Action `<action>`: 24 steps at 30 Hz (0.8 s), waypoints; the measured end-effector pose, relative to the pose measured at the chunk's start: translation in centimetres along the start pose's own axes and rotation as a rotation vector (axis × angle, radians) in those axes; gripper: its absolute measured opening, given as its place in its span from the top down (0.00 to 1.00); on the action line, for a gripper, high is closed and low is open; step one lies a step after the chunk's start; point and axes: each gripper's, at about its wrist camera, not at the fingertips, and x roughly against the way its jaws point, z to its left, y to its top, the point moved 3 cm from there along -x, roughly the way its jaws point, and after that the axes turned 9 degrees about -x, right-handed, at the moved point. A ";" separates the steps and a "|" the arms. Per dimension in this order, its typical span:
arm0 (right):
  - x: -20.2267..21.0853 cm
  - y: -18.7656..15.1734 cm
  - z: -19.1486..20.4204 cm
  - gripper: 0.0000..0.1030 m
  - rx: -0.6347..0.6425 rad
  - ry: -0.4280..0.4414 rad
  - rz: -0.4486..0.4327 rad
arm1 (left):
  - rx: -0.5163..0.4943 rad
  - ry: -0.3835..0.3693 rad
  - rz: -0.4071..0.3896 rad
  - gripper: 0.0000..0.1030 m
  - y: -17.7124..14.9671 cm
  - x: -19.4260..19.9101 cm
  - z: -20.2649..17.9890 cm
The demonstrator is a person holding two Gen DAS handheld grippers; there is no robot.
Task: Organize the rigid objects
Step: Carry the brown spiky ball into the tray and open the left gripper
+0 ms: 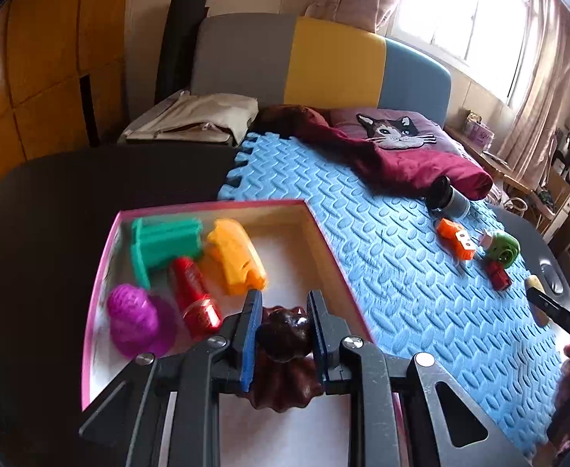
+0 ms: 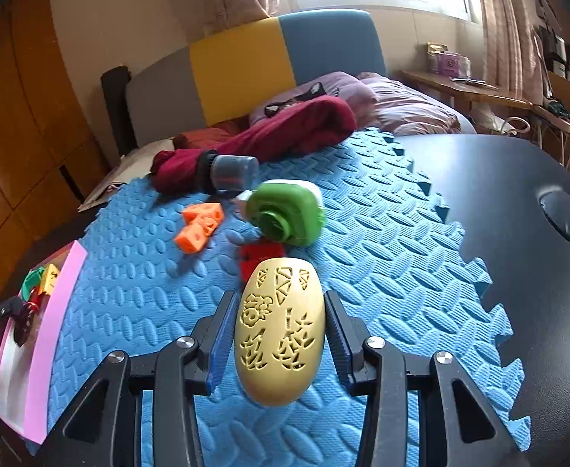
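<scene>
Two close, downward wrist views — shared blue mat [image 1: 421, 272].

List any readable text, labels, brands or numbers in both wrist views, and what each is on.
None can be read.
Red bottle in the pink-rimmed box: printed label, too blurred to read.
Yellow egg-shaped shell in the right gripper: cut-out flower and triangle patterns only, no letters.
Orange cubes on the blue foam mat: cut-out holes, no digits.
Boxes on the far wooden shelf: print too small.

The box [image 1: 316, 233] sits on the mat's [image 1: 382, 253] left edge, toys inside ahead-left of the left gripper [image 1: 283, 313]; jar [image 2: 230, 173], blocks [image 2: 199, 225] lie ahead of the right gripper [image 2: 281, 311].
</scene>
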 end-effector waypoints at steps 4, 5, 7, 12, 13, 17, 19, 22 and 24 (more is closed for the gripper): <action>0.5 -0.2 1.6 0.57 0.016 0.035 -0.001 | -0.002 0.010 0.001 0.77 2.0 -2.1 -0.4; 0.7 -0.2 2.0 0.57 0.019 0.046 -0.001 | -0.003 0.019 0.000 0.77 2.4 -2.6 -0.4; 1.0 -0.3 2.9 0.57 0.026 0.068 -0.002 | -0.007 0.021 -0.008 0.77 3.4 -3.5 -0.5; 1.7 -0.7 5.4 0.57 0.048 0.126 0.008 | -0.017 0.044 -0.014 0.75 4.9 -4.8 -0.5; 1.7 -0.9 6.3 0.57 0.062 0.144 0.017 | -0.009 0.046 -0.026 0.69 5.0 -4.3 -0.3; 1.8 -1.7 9.6 0.57 0.106 0.208 0.046 | 0.024 0.087 -0.084 0.28 4.8 -1.4 0.7; 1.7 -2.2 11.6 0.57 0.138 0.239 0.058 | 0.041 0.103 -0.116 0.21 4.1 0.7 1.6; 1.6 -3.0 14.8 0.57 0.182 0.296 0.078 | 0.064 0.142 -0.115 0.18 2.8 2.7 2.8; 1.5 -3.5 16.8 0.57 0.206 0.324 0.089 | 0.101 0.153 -0.093 0.18 1.7 3.6 3.8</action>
